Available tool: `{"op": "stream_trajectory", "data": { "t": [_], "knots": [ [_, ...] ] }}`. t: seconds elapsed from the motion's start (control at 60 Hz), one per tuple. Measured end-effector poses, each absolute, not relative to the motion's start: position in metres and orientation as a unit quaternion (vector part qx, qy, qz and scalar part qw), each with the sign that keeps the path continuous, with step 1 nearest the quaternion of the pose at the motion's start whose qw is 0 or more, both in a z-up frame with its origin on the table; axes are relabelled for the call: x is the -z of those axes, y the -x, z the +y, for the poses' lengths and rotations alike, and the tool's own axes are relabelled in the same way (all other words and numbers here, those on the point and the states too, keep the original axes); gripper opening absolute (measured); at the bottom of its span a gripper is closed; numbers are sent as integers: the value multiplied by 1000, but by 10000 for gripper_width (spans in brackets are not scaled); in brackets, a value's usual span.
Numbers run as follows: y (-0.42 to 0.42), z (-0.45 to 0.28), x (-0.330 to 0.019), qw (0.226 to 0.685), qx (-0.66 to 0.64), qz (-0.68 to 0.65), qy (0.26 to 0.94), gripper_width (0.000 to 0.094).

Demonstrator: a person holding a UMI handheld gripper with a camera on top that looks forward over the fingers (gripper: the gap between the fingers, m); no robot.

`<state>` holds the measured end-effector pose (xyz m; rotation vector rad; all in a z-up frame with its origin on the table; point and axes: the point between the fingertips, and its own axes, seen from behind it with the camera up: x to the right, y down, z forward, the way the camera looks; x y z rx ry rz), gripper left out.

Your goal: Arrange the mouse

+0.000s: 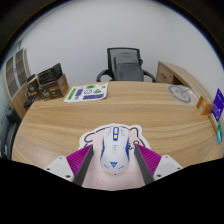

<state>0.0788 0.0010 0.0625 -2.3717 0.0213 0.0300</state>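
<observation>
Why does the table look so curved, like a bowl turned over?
In the gripper view the wide-angle lens bends the wooden table's edges into arcs; light is soft and even, with little shadow. The mouse between the claw's fingers stays fairly sharp.
</observation>
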Motion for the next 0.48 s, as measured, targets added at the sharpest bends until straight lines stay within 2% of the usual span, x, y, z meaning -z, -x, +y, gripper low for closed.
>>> {"op": "stream_trajectory", "data": {
  "t": [0.033,0.267,0.483],
  "knots": [
    [-75,-6,-71,382,-18,11,924,824],
    [-54,-115,-146,428,-44,-20,903,828],
    [-72,-278,-211,444,-101,-38,890,830]
  ]
}}
